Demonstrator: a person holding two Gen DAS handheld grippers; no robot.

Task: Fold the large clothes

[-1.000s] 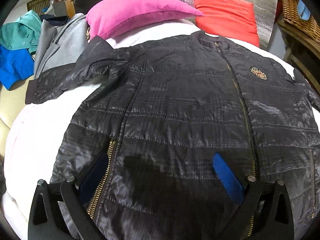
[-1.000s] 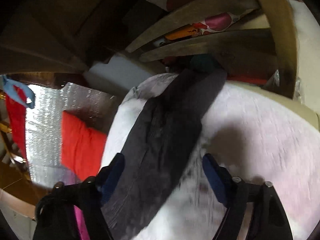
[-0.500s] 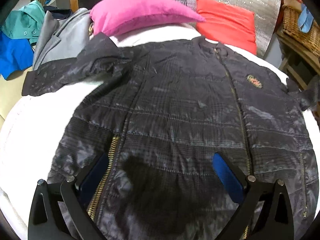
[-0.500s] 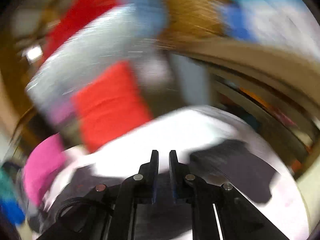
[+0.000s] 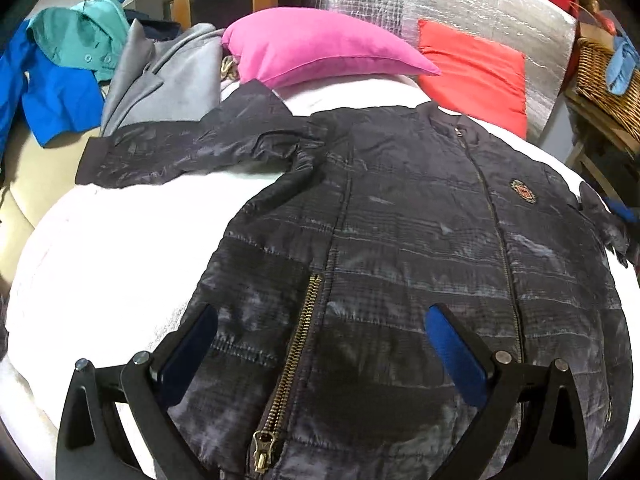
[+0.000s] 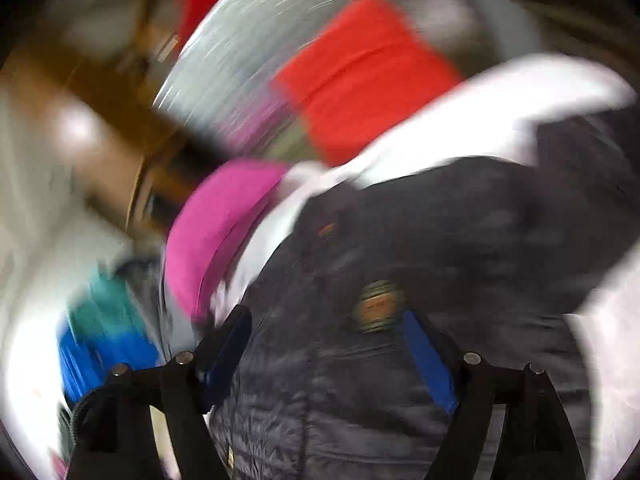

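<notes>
Jacket [image 5: 400,240], dark quilted, lies front-up and zipped on white bedding [image 5: 120,260], collar toward pink pillow [image 5: 320,44] and red cushion [image 5: 476,72]. One sleeve [image 5: 168,156] spread out sideways near the grey coat [image 5: 168,76]. Left gripper [image 5: 320,344] over the hem, jaws apart, nothing pinched, brass pocket zipper [image 5: 296,340] visible between its blue pads. Right gripper [image 6: 326,344] over the chest by the embroidered badge [image 6: 378,306], jaws opening, nothing between them; that view heavily blurred.
</notes>
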